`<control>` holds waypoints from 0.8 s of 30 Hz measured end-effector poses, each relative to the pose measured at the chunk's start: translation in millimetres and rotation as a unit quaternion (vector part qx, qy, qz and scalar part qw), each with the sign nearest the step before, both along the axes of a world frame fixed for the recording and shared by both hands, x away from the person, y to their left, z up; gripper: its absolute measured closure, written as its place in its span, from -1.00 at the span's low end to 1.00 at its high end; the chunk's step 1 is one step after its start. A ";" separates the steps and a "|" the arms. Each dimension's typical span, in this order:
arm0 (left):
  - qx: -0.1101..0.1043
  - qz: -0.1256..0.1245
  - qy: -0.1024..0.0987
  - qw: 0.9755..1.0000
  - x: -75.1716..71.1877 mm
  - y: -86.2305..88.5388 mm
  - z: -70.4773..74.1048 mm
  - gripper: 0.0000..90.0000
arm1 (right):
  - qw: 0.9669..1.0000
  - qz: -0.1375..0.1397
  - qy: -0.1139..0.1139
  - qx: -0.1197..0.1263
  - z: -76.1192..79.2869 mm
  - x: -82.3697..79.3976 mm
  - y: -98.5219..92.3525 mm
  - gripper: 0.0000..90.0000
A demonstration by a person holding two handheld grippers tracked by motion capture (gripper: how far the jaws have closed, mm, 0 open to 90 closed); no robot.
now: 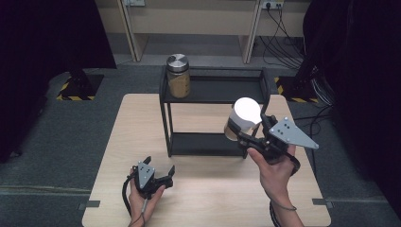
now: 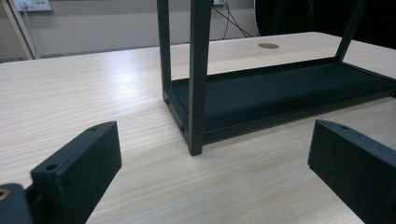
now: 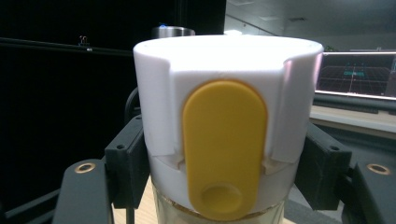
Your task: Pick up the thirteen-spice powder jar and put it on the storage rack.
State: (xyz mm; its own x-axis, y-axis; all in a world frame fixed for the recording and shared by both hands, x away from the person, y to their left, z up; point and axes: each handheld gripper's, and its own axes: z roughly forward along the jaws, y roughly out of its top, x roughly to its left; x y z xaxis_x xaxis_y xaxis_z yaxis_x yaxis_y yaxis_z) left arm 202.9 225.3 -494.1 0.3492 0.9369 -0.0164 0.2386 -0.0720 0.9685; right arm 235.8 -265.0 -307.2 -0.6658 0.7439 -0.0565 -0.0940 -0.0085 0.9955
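Pale wood-grain worktop (image 1: 208, 189) carries a black two-tier metal shelf rack (image 1: 215, 90) at its far middle. On the rack's top tier, left end, stands a glass jar with a steel lid (image 1: 178, 75), filled with something tan.

Right gripper (image 1: 249, 135), held in the person's right hand (image 1: 274, 172), is raised off the worktop in front of the rack's right end. Its fingers (image 3: 125, 163) are clamped on a second jar with a white lid (image 1: 243, 118), one finger on each side just below the lid. In the right gripper view the white lid has a yellow oval tab down its near face, and clear glass shows beneath it. The jar hangs clear of the worktop, level with the gap between the two tiers.

Left gripper (image 1: 160, 176) sits low at the near left of the worktop, in the person's left hand (image 1: 142, 201). Its fingers (image 2: 74, 172) stand wide apart with nothing between them. In the left gripper view they point at the rack's near-left leg and lower tier, which are near but not touching. A grey three-cornered plate tops each gripper.
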 end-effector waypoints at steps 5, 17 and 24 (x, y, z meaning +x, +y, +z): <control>-0.002 0.000 0.000 1.000 0.0 0.4 -0.1 -0.96 | 1.000 0.001 -0.001 0.007 13.0 5.4 0.8 -0.32; -0.001 -0.001 0.001 1.000 0.2 0.5 0.1 -0.96 | 1.000 -0.009 -0.009 0.008 47.0 22.2 6.3 -0.32; -0.001 -0.002 0.001 1.000 0.4 0.7 0.3 -0.96 | 1.000 -0.020 -0.004 0.003 56.6 34.2 9.5 -0.32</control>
State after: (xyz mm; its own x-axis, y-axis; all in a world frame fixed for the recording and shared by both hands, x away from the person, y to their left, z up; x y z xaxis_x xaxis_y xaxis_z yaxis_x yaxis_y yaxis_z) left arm 203.4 225.9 -493.9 0.3530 0.9354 -0.0182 0.2404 -0.0719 0.9680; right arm 270.1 -255.5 -250.6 -0.6353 0.7703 -0.0560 -0.1016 -0.0115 0.9948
